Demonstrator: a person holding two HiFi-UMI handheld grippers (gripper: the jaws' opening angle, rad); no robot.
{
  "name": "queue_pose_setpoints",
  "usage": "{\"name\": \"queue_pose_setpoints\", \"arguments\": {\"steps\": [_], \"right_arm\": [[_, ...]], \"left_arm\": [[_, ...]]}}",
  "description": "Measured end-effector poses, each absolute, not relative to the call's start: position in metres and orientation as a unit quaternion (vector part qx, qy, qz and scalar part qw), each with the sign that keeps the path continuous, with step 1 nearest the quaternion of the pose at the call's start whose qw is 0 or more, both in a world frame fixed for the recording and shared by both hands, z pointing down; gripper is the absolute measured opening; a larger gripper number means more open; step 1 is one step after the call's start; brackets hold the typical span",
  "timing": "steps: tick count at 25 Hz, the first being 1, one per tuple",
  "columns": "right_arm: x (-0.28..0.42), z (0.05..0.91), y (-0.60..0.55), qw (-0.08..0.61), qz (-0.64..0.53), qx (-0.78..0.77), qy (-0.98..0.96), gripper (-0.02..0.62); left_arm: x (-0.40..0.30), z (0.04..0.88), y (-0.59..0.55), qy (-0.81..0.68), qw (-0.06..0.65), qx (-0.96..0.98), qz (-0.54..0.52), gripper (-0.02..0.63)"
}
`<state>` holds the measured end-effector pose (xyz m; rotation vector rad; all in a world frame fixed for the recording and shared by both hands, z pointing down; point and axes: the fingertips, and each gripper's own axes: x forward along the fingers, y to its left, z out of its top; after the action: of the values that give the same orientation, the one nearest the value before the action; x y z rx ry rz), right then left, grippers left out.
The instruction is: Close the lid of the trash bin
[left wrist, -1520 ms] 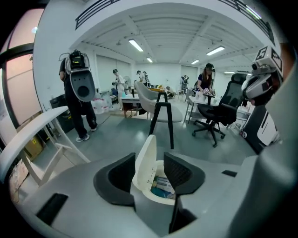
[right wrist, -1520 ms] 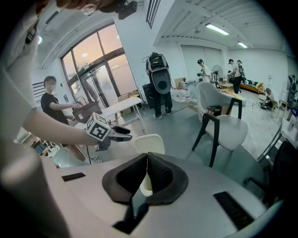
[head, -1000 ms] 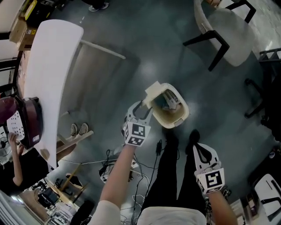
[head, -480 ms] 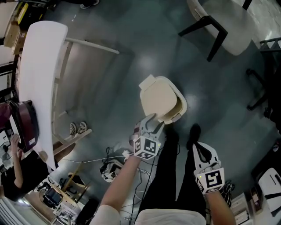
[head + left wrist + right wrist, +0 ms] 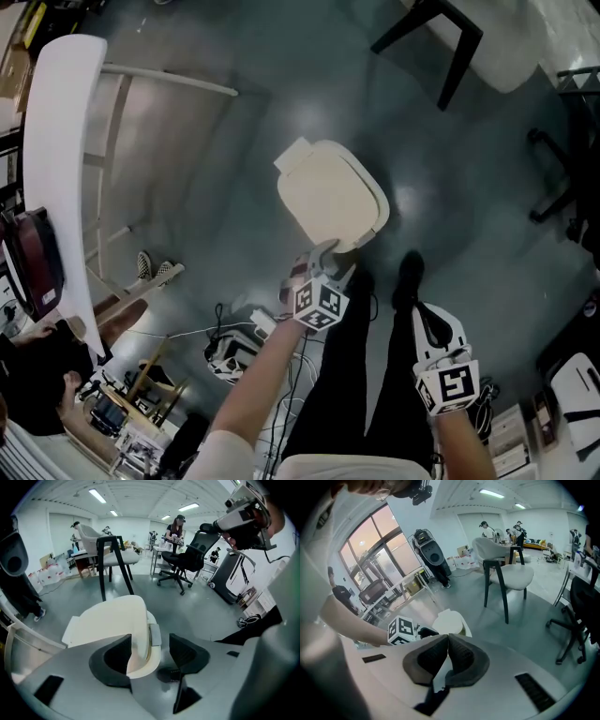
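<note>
Cream trash bin (image 5: 382, 218) — lid (image 5: 326, 190) seemingly down

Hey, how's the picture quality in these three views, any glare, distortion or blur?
Head view: dim and bluish, with a pale glare patch on the floor beside the trash bin. Left gripper view: fisheye bending, dark corners, bright ceiling lights. Right gripper view: same bending, windows glowing warm.

Grey floor (image 5: 234, 141) under trash bin (image 5: 333, 192), chair (image 5: 509, 52)

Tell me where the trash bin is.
Head view, centre: the trash bin stands on the floor just beyond the left tongs, with a white table at the picture's left edge.
</note>
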<state>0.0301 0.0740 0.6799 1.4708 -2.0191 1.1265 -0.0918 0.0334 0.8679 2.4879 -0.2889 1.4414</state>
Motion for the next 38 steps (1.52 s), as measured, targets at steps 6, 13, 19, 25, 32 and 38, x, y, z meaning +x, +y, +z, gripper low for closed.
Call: {"name": "queue_pose_setpoints", "arguments": {"steps": [6, 13, 19, 25, 32, 38], "right_arm": [[0.043, 0.698, 0.090, 0.200, 0.411, 0.528, -0.716, 0.014], [0.058, 0.702, 0.099, 0.200, 0.410, 0.528, -0.716, 0.014], [0.070, 0.700, 0.102, 0.203, 0.400, 0.520, -0.727, 0.014], [0.076, 0.668, 0.099, 0.210, 0.371, 0.496, -0.756, 0.014], [0.082, 0.594, 0.099, 0.223, 0.319, 0.464, -0.795, 0.014], [0.097, 0.515, 0.103, 0.229, 0.302, 0.460, -0.803, 0.013]], "left_arm": [[-0.086, 0.907, 0.051, -0.088, 0.144, 0.835, 0.524, 0.308], [-0.083, 0.941, 0.058, -0.079, 0.171, 0.804, 0.565, 0.318], [-0.079, 0.939, 0.054, -0.097, 0.196, 0.799, 0.561, 0.310], [-0.069, 0.884, 0.055, -0.141, 0.206, 0.814, 0.524, 0.278], [-0.056, 0.754, 0.062, -0.218, 0.236, 0.838, 0.442, 0.230], [-0.056, 0.620, 0.075, -0.297, 0.248, 0.844, 0.372, 0.175]]}}
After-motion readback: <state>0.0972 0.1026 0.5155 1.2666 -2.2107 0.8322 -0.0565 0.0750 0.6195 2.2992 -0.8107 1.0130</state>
